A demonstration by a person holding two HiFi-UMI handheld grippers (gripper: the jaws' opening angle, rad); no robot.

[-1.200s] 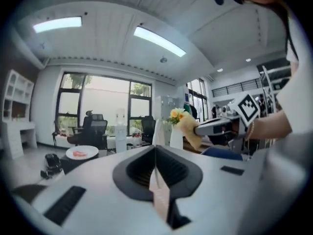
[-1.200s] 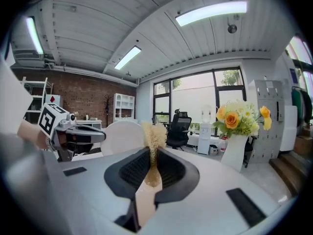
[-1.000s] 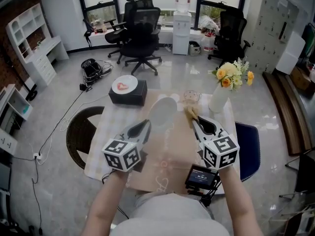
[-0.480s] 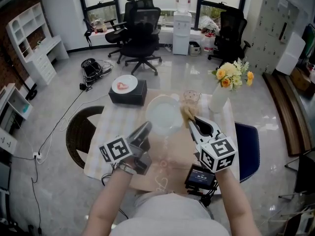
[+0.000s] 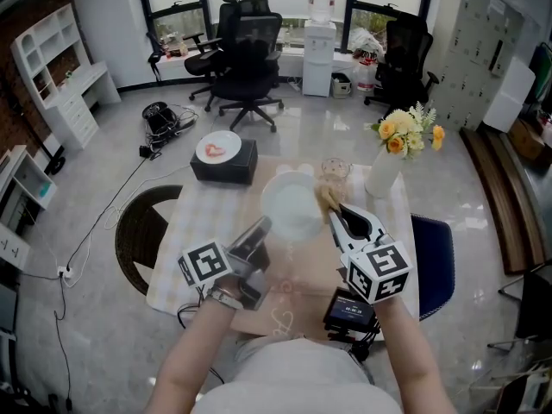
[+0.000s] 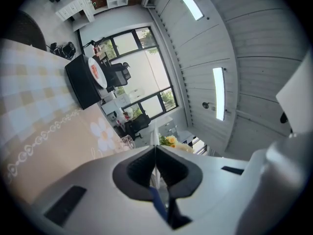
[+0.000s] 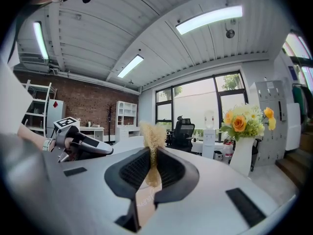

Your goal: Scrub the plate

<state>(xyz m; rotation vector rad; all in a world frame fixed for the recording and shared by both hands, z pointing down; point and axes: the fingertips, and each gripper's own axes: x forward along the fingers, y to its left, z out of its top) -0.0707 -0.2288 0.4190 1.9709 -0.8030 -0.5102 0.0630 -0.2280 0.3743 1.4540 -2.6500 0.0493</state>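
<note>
From where I stand, the scrubbing looks barely begun, if begun at all. The left gripper (image 5: 261, 228) has its jaws pressed tight on the rim of the white plate (image 5: 293, 207), gripping it at the plate's 7 o'clock and holding it up off the table (image 5: 194, 231), tilted toward the person. The right gripper (image 5: 336, 213) has its jaws pinching a tan, fibrous scrubber (image 5: 327, 198), which sits just beside the plate's rim at 3 o'clock. I cannot tell whether it is touching. The plate's face looks plain and pale, with no foam or dirt I can make out, so most of the wiping seems to lie ahead. Beyond the plate, at 12 to 1 o'clock, stands a clear glass (image 5: 335, 171). A white vase (image 5: 384, 172) of yellow flowers is at 2 o'clock, and a black box (image 5: 226, 166) bearing another plate with a red mark is at 10 o'clock. No brand or label is readable. A small screen (image 5: 351, 310) by the right wrist shows characters too small to read, and the cubes carry only square markers.
</note>
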